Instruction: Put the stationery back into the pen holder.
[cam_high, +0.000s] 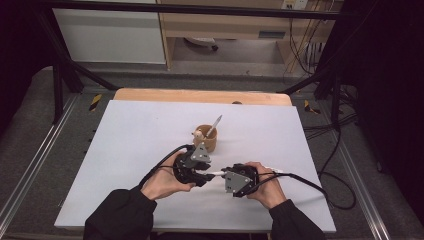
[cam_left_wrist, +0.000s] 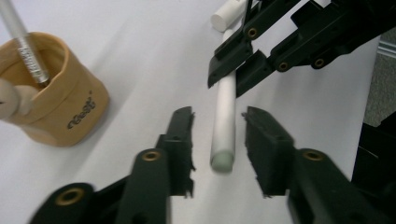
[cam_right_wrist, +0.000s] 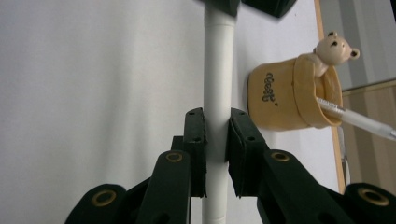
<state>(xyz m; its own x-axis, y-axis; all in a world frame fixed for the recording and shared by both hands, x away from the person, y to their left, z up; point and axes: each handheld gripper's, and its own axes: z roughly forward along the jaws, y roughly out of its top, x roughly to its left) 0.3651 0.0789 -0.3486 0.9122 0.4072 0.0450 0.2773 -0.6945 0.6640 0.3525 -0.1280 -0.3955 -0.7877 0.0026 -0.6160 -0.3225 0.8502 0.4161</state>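
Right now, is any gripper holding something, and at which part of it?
The right gripper holds the white pen around the middle of its barrel. The left gripper is open: the pen's end lies between its jaws, untouched.

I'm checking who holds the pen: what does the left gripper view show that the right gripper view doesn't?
Left gripper view alone: the left gripper open astride the white pen's end, pads apart from it.

Right gripper view alone: the bear figure on the cup's rim.

Both: the right gripper shut on that pen, the tan cup and the silver pen inside it.
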